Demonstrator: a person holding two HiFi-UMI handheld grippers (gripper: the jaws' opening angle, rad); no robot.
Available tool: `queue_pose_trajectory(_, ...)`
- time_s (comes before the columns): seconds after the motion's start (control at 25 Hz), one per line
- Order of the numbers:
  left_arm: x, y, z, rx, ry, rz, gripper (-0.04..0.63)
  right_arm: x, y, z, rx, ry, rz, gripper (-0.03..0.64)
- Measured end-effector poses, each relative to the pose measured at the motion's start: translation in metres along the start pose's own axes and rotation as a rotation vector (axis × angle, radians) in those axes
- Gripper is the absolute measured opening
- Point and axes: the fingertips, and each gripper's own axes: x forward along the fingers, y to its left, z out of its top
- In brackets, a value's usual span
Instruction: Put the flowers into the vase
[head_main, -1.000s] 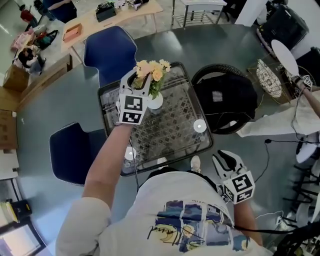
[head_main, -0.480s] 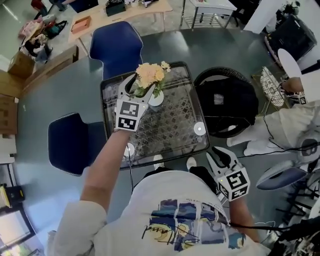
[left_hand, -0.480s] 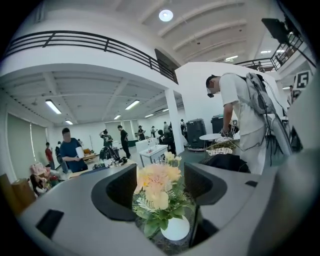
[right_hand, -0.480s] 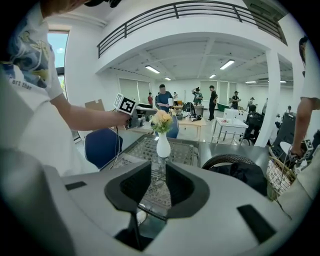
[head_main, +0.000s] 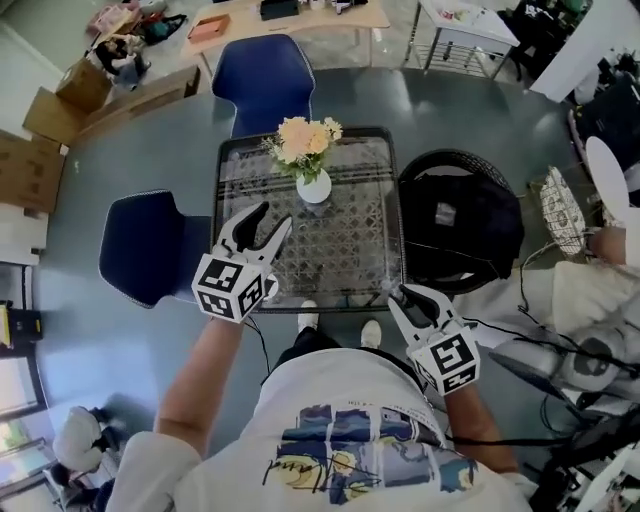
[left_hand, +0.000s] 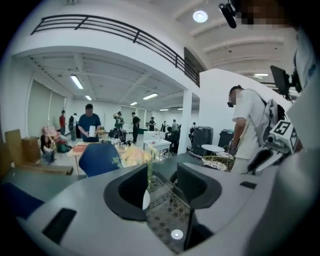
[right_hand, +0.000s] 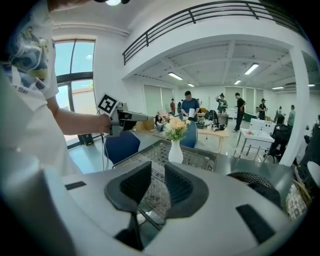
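Flowers (head_main: 303, 140) in vase (head_main: 314, 187), twelve o'clock: judged light, crushable; grip stems. Left gripper (head_main: 274, 215) fingers closing, empty; right gripper (head_main: 403, 293) released.

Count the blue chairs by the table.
2. One blue chair stands at the far end of the table, the other at its left side. The person's body may hide more.

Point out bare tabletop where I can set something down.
Bare glass runs from the vase to the table's right rim, and across the near half. The far middle is crowded by vase and flowers. The left gripper, jaws closing with nothing between, hangs over the near left corner.
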Motion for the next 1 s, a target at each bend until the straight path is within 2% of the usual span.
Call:
queue_pose_trajectory(0.16, -0.048, -0.043, -0.027, -0.143, 0.079, 0.024, 0.028, -0.002, 0.007, 0.005, -0.076, -0.008, 0.124, 0.087)
queue_pose_trajectory(0.2, -0.056, -0.056, -0.033, -0.175, 0.092, 0.023, 0.009, -0.001, 0.007, 0.007, -0.089, -0.008, 0.152, 0.087)
queue_pose_trajectory(0.36, -0.088, -0.112, -0.054, -0.277, 0.121, 0.010, 0.009, 0.002, 0.013, 0.004, -0.119, -0.003, 0.251, 0.064)
queue_pose_trajectory(0.52, -0.114, -0.164, -0.064, -0.267, 0.143, -0.055, 0.009, 0.003, 0.036, 0.002, -0.147, -0.007, 0.325, 0.048)
queue_pose_trajectory(0.64, -0.129, -0.192, -0.068, -0.252, 0.152, -0.110, 0.009, -0.004, 0.058, 0.005, -0.183, -0.015, 0.348, 0.043)
queue_pose_trajectory(0.88, -0.183, -0.203, -0.060, -0.157, 0.131, -0.150, 0.009, -0.011, 0.118, 0.008, -0.212, -0.018, 0.359, 0.043)
queue_pose_trajectory(1.0, -0.224, -0.200, -0.063, -0.151, 0.121, -0.165, 0.009, -0.014, 0.157, 0.010, -0.212, -0.026, 0.367, 0.038)
